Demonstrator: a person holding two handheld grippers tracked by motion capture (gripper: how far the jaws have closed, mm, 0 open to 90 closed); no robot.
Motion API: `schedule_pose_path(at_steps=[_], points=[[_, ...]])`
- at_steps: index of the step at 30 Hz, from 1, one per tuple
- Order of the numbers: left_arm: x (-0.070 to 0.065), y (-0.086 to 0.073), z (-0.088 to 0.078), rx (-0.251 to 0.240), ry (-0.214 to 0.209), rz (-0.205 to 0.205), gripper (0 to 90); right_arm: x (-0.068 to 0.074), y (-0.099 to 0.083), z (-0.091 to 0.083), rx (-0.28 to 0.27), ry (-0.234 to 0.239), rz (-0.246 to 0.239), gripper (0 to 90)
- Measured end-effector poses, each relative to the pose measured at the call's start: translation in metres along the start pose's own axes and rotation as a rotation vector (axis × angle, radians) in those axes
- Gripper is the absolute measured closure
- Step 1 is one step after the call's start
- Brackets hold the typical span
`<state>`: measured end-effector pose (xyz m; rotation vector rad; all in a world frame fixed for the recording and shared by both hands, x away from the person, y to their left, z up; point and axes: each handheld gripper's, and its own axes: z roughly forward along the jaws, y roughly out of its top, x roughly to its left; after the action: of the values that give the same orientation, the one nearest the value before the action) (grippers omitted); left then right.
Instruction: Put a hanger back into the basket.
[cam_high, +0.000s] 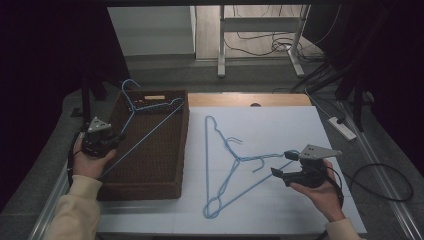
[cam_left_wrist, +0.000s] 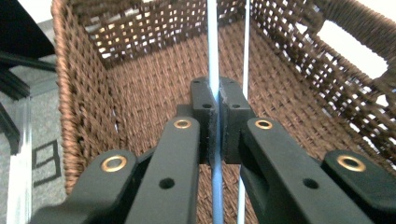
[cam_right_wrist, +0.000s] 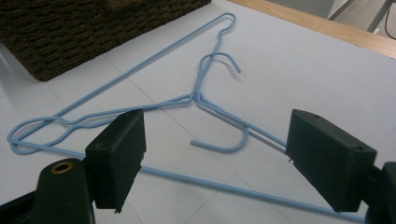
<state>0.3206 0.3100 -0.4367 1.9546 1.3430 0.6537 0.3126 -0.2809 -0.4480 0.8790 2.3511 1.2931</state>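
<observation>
A blue wire hanger (cam_high: 150, 132) slants across the brown wicker basket (cam_high: 184, 145) at the left of the table, its hook poking above the far rim. My left gripper (cam_high: 119, 136) is shut on one of its wires near the basket's left wall. The left gripper view has the pads pinching the blue hanger wire (cam_left_wrist: 213, 46) over the basket's woven inside (cam_left_wrist: 154, 84), with a second wire just to the right. Two more blue hangers (cam_high: 235, 157) lie overlapped on the white mat (cam_high: 280, 125). My right gripper (cam_high: 282, 163) hovers open at their right end; between its jaws lie the hangers (cam_right_wrist: 196, 95).
A basket corner (cam_right_wrist: 70, 28) lies at the upper left of the right gripper view. A wooden table edge (cam_high: 250, 99) runs behind the mat. Beyond stand desk legs (cam_high: 221, 50) with cables on the floor, and a power strip (cam_high: 342, 127) lies off the table's right side.
</observation>
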Motion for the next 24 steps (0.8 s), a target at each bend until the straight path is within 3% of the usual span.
schedule_pose_path(at_steps=[5, 9, 12, 16, 20, 24], points=[[-0.001, -0.001, 0.009, 0.049, 0.007, -0.002, 86.9, 0.0, 0.0, 0.0, 0.002, 0.003, -0.001, 20.5], [0.001, -0.002, 0.02, 0.146, -0.008, -0.015, 86.6, 0.0, -0.001, 0.0, 0.002, 0.002, -0.001, 20.5], [0.003, -0.002, 0.021, 0.165, -0.005, -0.029, 86.6, 0.0, -0.001, 0.0, 0.002, 0.003, 0.0, 20.5], [0.005, -0.003, 0.027, 0.218, 0.028, -0.05, 86.1, 0.0, -0.001, 0.001, 0.003, 0.003, -0.001, 20.5], [0.007, -0.004, 0.029, 0.242, 0.054, -0.063, 84.4, 0.0, -0.001, 0.001, 0.004, 0.004, 0.001, 20.5], [0.007, -0.004, 0.028, 0.235, 0.089, -0.053, 79.5, 0.0, -0.001, 0.001, 0.005, 0.004, 0.0, 20.4]])
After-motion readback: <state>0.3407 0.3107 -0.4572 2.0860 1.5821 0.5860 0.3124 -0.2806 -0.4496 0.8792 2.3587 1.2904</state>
